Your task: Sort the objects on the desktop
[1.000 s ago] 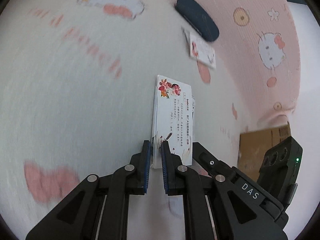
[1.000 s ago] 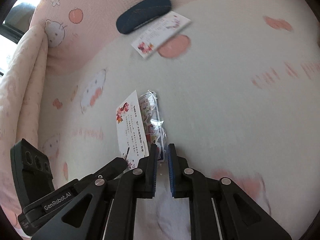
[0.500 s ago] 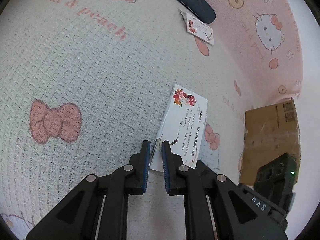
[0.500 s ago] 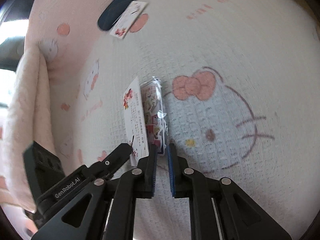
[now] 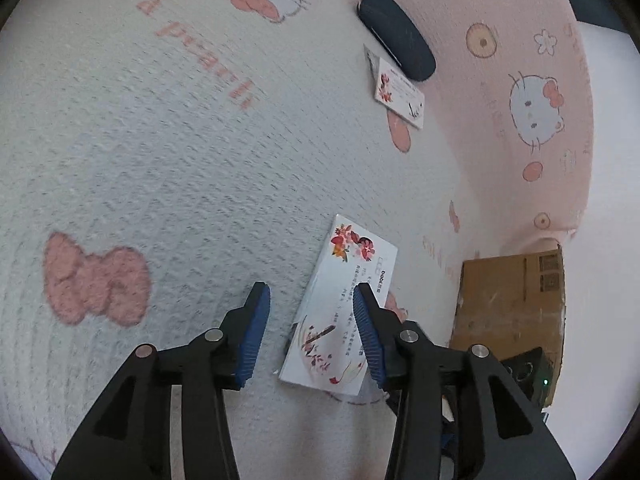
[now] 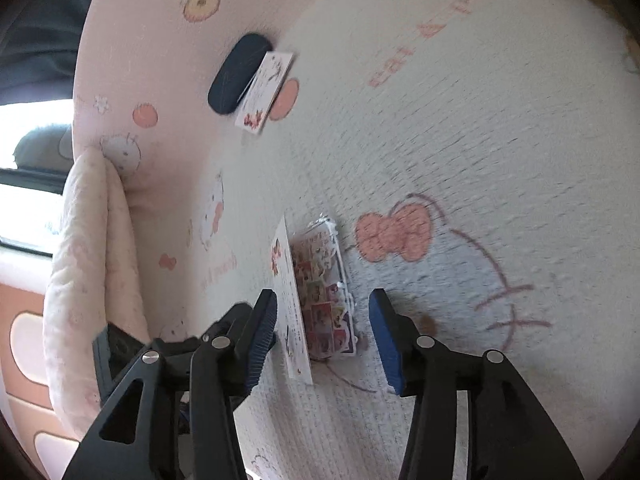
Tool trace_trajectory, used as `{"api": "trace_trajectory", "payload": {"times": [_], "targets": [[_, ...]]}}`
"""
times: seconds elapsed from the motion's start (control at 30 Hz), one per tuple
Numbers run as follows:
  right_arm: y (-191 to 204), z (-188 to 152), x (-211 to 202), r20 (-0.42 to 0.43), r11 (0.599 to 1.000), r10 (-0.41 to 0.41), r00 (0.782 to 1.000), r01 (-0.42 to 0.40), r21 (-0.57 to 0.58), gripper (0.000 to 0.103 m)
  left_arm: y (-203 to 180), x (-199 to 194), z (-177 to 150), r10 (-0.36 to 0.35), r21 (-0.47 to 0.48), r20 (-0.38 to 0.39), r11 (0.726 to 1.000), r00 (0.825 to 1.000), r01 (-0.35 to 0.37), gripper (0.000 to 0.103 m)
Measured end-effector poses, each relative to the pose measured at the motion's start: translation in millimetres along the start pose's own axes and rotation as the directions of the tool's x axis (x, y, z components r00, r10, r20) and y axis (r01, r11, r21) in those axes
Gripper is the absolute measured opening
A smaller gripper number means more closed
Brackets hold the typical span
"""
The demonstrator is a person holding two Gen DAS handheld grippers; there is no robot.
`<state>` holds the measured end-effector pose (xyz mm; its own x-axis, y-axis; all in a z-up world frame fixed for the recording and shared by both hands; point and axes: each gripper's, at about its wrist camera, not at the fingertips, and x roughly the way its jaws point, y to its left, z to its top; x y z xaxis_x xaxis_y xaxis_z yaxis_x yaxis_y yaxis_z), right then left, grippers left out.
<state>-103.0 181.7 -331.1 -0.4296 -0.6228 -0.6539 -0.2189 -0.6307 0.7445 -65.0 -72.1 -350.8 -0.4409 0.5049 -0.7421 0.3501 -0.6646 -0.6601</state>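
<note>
Cards: a white flowered card (image 5: 344, 316) and a sticker pack (image 6: 326, 292) lie side by side on the blanket (image 5: 180, 168). The left gripper (image 5: 310, 334) and right gripper (image 6: 322, 334) have just been opening; each straddles the pair with pads clear, gripping nothing. Farther off, another card (image 5: 400, 94) leans on a dark case (image 5: 394, 46).

White blanket (image 5: 200, 160) with pink bows, cat faces and a pink border; white card (image 5: 344, 312) with red flowers; navy case (image 5: 396, 36); brown cardboard box (image 5: 512, 300); blue gripper pads (image 5: 252, 336).
</note>
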Motion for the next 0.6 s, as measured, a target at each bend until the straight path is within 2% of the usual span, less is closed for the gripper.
{"api": "trace_trajectory", "payload": {"times": [0.07, 0.23, 0.33, 0.37, 0.47, 0.53, 0.6], "targets": [[2.4, 0.6, 5.8, -0.008, 1.0, -0.002, 1.0, 0.002, -0.02, 0.045, -1.6, 3.4, 1.0, -0.017, 0.003, -0.005, 1.0, 1.0, 0.017, 0.047], [0.9, 5.5, 10.1, -0.002, 0.999, 0.012, 1.0, -0.012, -0.035, 0.045, -10.3, 10.1, -0.4, -0.001, 0.059, -0.016, 0.998, 1.0, 0.002, 0.045], [2.4, 6.4, 11.9, 0.006, 0.999, 0.008, 1.0, -0.007, -0.052, 0.045, -9.9, 15.4, -2.1, 0.008, 0.06, -0.024, 0.998, 1.0, -0.007, 0.028], [4.2, 6.0, 12.3, 0.008, 0.998, -0.001, 1.0, 0.001, -0.068, 0.045, -9.3, 15.0, -2.2, 0.008, 0.06, -0.018, 0.998, 1.0, -0.007, 0.028], [16.3, 2.8, 13.5, 0.011, 0.981, -0.088, 0.996, 0.089, -0.172, 0.035, -9.8, 14.8, -1.2, 0.015, 0.078, -0.024, 0.997, 1.0, -0.013, 0.022], [24.0, -0.1, 15.1, 0.021, 0.958, -0.159, 0.987, 0.159, -0.24, 0.024, -8.5, 14.6, -0.8, 0.013, 0.069, -0.03, 0.998, 0.999, -0.011, 0.02], [28.0, -1.6, 15.9, 0.026, 0.939, -0.203, 0.979, 0.202, -0.279, 0.021, -7.2, 14.4, -0.3, 0.01, 0.06, -0.035, 0.998, 0.999, -0.008, 0.02]]}}
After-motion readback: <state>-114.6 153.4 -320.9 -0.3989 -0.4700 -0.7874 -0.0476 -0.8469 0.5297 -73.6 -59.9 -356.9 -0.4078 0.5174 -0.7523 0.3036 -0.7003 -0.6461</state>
